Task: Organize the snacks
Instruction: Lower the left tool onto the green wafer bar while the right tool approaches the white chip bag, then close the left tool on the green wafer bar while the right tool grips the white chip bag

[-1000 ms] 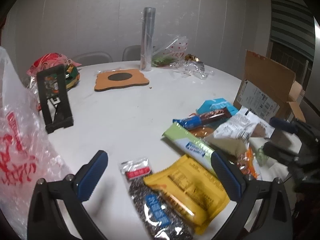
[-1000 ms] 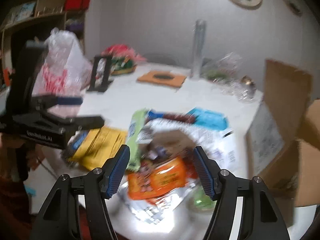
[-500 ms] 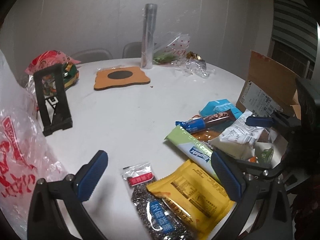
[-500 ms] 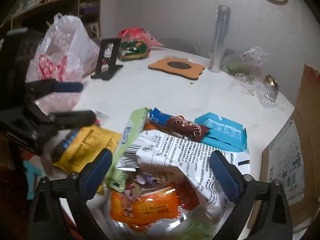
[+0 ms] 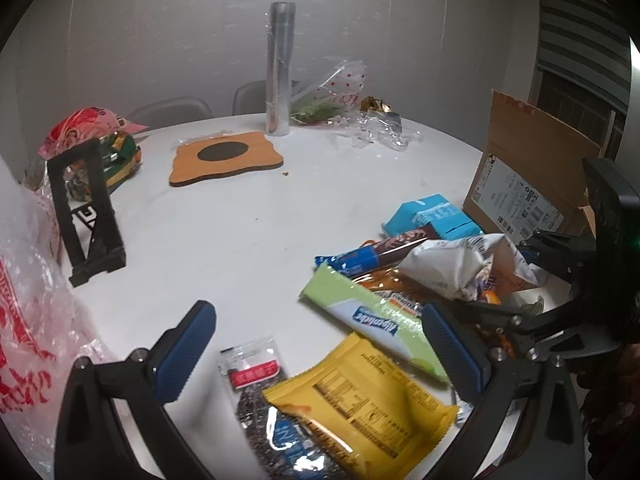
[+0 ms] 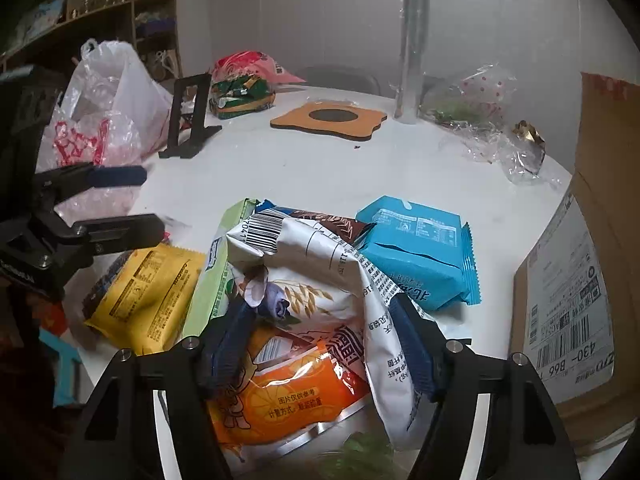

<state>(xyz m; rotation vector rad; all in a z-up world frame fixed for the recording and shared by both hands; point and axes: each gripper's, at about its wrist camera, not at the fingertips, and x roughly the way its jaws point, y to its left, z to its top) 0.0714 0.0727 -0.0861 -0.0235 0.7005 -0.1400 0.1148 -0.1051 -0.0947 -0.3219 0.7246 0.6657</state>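
White crinkly film of the oat snack bag [image 6: 320, 280] bunches between my right gripper [image 6: 324, 344] pads at lower centre of the right wrist view, jaws closing on it. It lies atop the orange packet [image 6: 288, 400] on the counter [image 6: 320, 176]. I would pinch only the white bag, then lift slowly toward the cardboard box [image 6: 592, 280]. My left gripper [image 5: 320, 352] hangs spread, empty, above the yellow packet [image 5: 360, 408].
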